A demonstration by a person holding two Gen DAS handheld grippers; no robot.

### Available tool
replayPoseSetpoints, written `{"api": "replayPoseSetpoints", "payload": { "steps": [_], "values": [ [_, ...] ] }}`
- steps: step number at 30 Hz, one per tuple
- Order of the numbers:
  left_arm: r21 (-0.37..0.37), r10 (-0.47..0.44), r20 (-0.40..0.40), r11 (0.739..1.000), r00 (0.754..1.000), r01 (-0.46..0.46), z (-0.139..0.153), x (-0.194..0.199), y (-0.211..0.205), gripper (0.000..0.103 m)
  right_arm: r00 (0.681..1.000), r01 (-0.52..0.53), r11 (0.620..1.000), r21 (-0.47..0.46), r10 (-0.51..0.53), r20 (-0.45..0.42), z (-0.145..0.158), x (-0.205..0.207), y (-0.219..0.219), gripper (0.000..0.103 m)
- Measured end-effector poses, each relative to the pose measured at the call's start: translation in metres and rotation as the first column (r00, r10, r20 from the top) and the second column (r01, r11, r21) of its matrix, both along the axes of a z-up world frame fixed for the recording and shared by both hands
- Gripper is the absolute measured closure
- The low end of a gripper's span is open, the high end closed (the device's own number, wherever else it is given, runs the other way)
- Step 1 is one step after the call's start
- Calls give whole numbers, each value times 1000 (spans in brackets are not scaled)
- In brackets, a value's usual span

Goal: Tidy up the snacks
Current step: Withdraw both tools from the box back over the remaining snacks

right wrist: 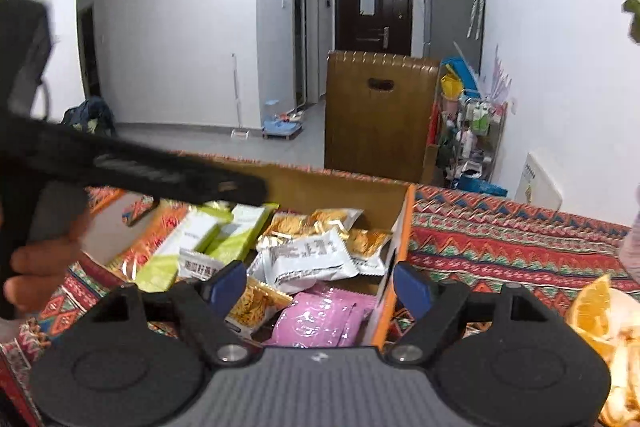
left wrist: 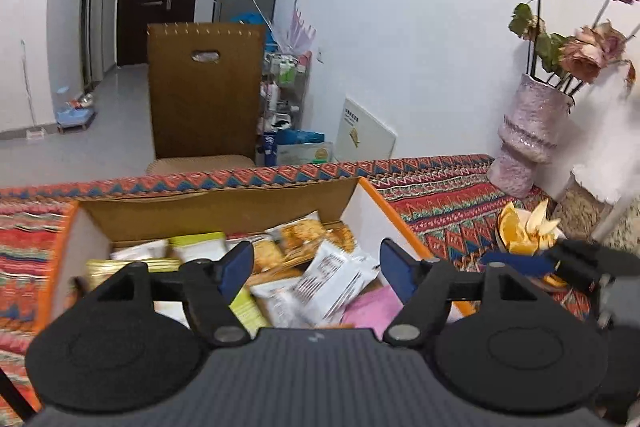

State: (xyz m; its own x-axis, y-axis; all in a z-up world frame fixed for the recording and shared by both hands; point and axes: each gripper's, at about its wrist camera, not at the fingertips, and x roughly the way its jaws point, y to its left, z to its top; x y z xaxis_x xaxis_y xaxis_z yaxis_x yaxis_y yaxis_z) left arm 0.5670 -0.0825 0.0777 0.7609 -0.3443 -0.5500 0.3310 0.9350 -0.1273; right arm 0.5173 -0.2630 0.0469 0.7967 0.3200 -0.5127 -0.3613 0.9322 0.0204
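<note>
An open cardboard box with orange edges [left wrist: 224, 209] [right wrist: 400, 227] sits on the patterned tablecloth and holds several snack packets: white ones [left wrist: 332, 279] [right wrist: 308, 257], golden noodle ones [left wrist: 300, 231] [right wrist: 316, 219], green-and-white ones [left wrist: 198, 247] [right wrist: 236, 241] and a pink one [left wrist: 372, 309] [right wrist: 320, 319]. My left gripper [left wrist: 318, 267] is open and empty above the box. My right gripper [right wrist: 320, 285] is open and empty over the box's near right corner. The left gripper's body [right wrist: 132, 167] crosses the right wrist view. The right gripper's finger [left wrist: 520, 263] shows in the left wrist view.
A bowl of orange slices [left wrist: 528, 231] [right wrist: 596, 311] stands right of the box. A pink vase of dried roses [left wrist: 532, 131] stands at the table's far right. A brown chair [left wrist: 204, 87] [right wrist: 376, 111] stands behind the table.
</note>
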Motion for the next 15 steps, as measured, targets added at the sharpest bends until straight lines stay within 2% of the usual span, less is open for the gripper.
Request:
{"api": "replayPoseSetpoints", "payload": {
  "steps": [4, 8, 15],
  "values": [
    [43, 17, 39, 999, 999, -18, 24, -47, 19, 24, 1000, 3, 1000, -6, -2, 27, 27, -32, -6, 22],
    [21, 32, 78, 999, 996, -33, 48, -109, 40, 21, 998, 2, 1000, -19, -1, 67, 52, -76, -11, 13],
    [-3, 56, 131, 998, 990, -56, 67, -226, 70, 15, 993, 17, 1000, 2, -17, 116, 84, -163, -34, 8]
  ]
}}
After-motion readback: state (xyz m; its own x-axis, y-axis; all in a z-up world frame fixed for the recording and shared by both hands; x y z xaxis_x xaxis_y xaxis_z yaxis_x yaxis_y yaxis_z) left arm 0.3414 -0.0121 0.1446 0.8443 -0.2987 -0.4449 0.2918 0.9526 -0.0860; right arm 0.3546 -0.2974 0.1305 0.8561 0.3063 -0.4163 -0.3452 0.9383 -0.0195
